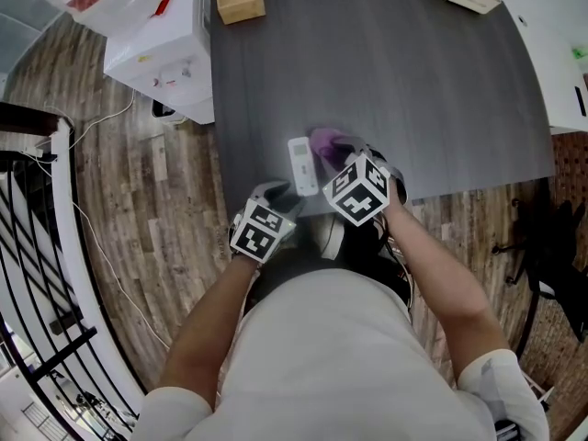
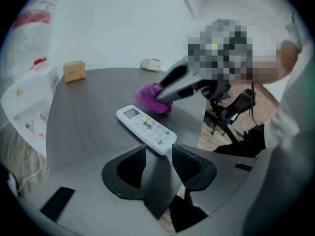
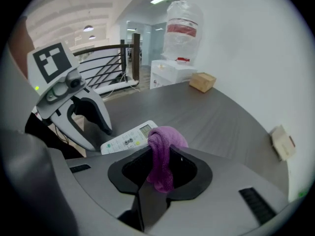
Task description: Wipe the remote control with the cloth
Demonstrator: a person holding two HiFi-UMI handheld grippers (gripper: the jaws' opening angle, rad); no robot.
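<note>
While remote [image 2: 145, 126] lies just ahead of L gripper [image 2: 160, 150], fingers apart, R gripper [image 3: 160, 154] fingers clamp cloth [image 3: 166, 139].

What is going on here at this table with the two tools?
A person holds a gripper in each hand over a dark table. The right gripper is shut on a purple cloth, right beside the display end of a white remote control that lies flat on the table. The left gripper is open, its jaws apart at the remote's button end, perhaps to steady it.
</note>
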